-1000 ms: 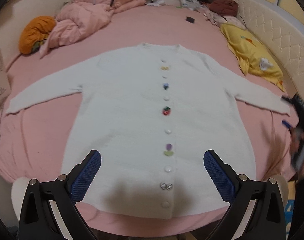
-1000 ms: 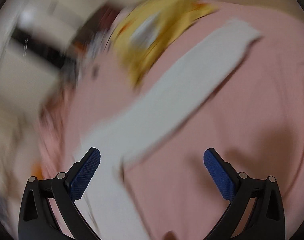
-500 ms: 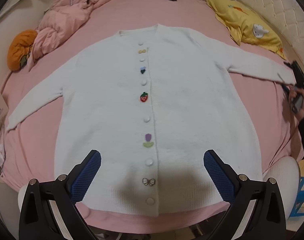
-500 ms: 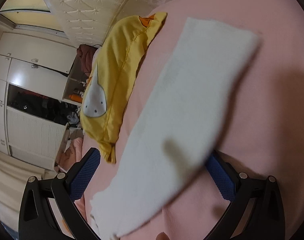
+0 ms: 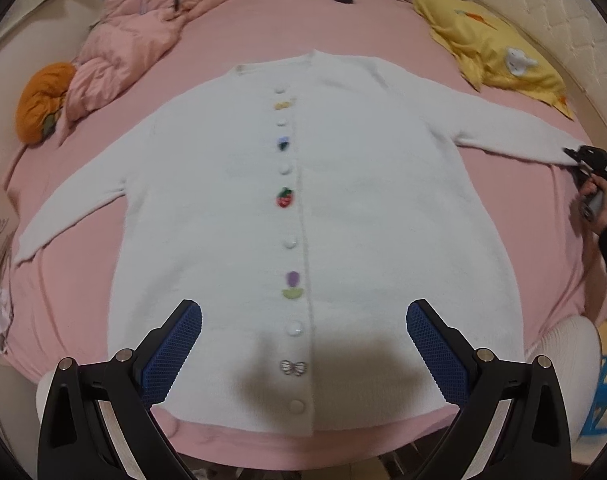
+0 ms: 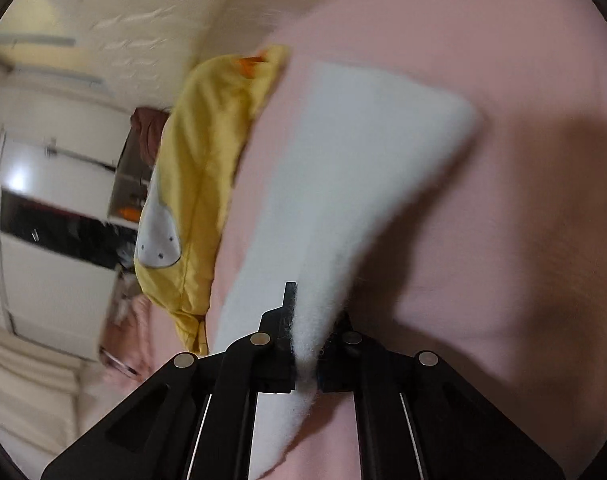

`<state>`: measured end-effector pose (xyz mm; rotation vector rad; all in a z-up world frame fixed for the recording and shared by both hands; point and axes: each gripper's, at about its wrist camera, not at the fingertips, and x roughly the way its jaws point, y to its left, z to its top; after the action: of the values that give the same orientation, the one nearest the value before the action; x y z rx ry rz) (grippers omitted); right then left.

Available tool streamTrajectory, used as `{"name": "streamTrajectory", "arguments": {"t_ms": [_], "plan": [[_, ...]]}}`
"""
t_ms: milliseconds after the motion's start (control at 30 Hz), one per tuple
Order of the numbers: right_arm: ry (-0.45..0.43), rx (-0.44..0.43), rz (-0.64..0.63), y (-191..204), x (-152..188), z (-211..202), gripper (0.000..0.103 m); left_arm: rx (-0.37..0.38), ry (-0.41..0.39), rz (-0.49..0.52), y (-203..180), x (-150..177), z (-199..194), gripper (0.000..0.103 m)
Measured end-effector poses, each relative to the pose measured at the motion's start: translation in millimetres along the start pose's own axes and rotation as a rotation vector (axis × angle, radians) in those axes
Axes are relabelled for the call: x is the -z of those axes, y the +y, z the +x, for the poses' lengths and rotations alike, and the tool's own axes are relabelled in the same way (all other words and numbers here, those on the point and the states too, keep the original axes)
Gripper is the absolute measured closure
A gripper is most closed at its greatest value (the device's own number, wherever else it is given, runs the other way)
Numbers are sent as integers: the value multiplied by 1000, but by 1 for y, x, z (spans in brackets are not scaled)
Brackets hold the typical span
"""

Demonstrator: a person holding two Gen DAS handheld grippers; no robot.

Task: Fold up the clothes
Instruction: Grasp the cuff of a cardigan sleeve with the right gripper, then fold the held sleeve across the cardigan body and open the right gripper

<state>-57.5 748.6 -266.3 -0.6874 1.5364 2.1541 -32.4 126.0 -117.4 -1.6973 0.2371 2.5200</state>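
In the left wrist view, an orange cushion sits at about ten o'clock on the bed, touching a crumpled pink quilt that runs up toward eleven. The white cardigan lies flat and face up across the pink bed, buttoned down the front, collar toward twelve and hem toward six, both sleeves stretched outward. Its left-side sleeve reaches to about nine o'clock and lies loose on the sheet. The left hand-held gripper hovers over the lower front of the cardigan near six o'clock, its blue-padded fingers spread wide apart and holding nothing; the button row, with a butterfly button, runs up between them. At one to two o'clock a yellow blanket lies beside the padded headboard. At three o'clock the right hand-held gripper meets the cuff end of the other sleeve. In the right wrist view, that yellow blanket lies at about nine to ten o'clock, just beside the white sleeve, which runs from one o'clock down to the centre. There the right hand-held gripper is closed tight on a bunched edge of the sleeve, fuzzy fabric squeezed between its fingers, while the rest of the sleeve fans out ahead over the pink bed.
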Motion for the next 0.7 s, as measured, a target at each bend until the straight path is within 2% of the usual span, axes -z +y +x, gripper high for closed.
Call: {"name": "streamTrajectory", "arguments": {"t_ms": [67,133,200,300,400,500,633,700], "plan": [[-1,110,-122,29,5,-3,97,-29,-1,-34,13,0,4,0],[3,242,-326,69,22,-1,97,-50,-6,-56,27,3,8,0],[-9,305,-535,113,51,1,97,-67,-7,-78,42,6,11,0],[-1,244,-655,168,94,4,97,-57,-2,-141,66,10,14,0],[21,180,-757,228,146,15,97,-50,-29,-217,93,13,13,0],[54,114,-854,285,205,29,97,-83,-56,-228,114,20,14,0],[120,50,-939,344,298,54,97,-105,-88,-274,150,36,14,0],[141,35,-967,357,341,65,97,-104,-92,-312,170,47,13,0]]}}
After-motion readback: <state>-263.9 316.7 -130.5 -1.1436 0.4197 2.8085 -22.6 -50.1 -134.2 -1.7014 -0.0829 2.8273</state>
